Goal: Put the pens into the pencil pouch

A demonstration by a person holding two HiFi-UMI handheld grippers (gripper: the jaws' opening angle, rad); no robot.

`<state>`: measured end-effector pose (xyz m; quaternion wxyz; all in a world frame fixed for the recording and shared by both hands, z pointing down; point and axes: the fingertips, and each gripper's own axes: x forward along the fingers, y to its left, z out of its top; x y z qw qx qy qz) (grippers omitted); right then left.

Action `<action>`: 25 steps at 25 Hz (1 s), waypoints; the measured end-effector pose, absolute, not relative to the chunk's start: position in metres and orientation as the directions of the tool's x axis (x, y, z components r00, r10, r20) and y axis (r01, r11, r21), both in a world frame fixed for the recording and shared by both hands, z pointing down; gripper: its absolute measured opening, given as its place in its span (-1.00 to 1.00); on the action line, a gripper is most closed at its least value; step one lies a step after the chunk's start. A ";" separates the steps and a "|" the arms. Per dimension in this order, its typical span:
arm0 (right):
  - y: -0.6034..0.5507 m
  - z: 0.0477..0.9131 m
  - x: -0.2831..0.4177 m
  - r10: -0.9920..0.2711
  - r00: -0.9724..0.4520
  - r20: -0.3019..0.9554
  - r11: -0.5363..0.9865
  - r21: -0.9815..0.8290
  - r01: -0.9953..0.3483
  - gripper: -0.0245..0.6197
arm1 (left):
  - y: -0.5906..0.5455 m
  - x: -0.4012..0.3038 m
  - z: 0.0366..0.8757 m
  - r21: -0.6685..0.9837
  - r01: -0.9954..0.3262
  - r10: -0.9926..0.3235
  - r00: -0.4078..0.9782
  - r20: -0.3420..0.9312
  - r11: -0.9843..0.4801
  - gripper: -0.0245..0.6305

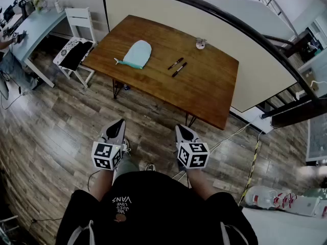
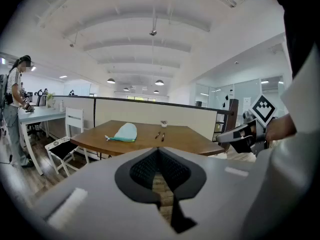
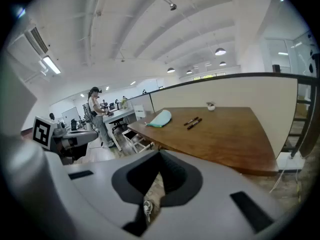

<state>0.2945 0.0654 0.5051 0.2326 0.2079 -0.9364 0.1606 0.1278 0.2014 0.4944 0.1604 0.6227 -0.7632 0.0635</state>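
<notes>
Grey plastic jaws of the left gripper [image 1: 119,121] and the right gripper [image 1: 180,128] are pressed together, holding nothing. Well ahead of them, on the brown wooden table [image 1: 209,93], two slim dark pens [image 1: 175,63] lie before the right fingers and the pale teal fabric pencil pouch [image 1: 138,54] before the left ones. Best is to step closer first, then open the right jaws and take one pen across its middle.
</notes>
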 end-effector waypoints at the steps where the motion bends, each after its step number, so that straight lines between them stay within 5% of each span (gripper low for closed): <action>1: 0.063 0.506 0.291 -0.318 -0.802 0.505 0.860 -0.204 -0.469 -0.89 | 0.198 0.124 0.495 0.103 -0.972 -0.932 -0.167 0.322 0.210 -0.90; 23: 0.014 0.514 0.170 -0.557 -0.655 0.511 0.624 -0.262 -0.736 -0.87 | 0.133 -0.030 0.495 0.147 -0.988 -0.949 0.100 0.300 -0.058 -0.88; 25: 0.014 0.519 0.165 -0.573 -0.628 0.527 0.590 -0.267 -0.762 -0.69 | 0.129 -0.041 0.499 0.158 -0.984 -0.942 0.133 0.309 -0.087 -0.74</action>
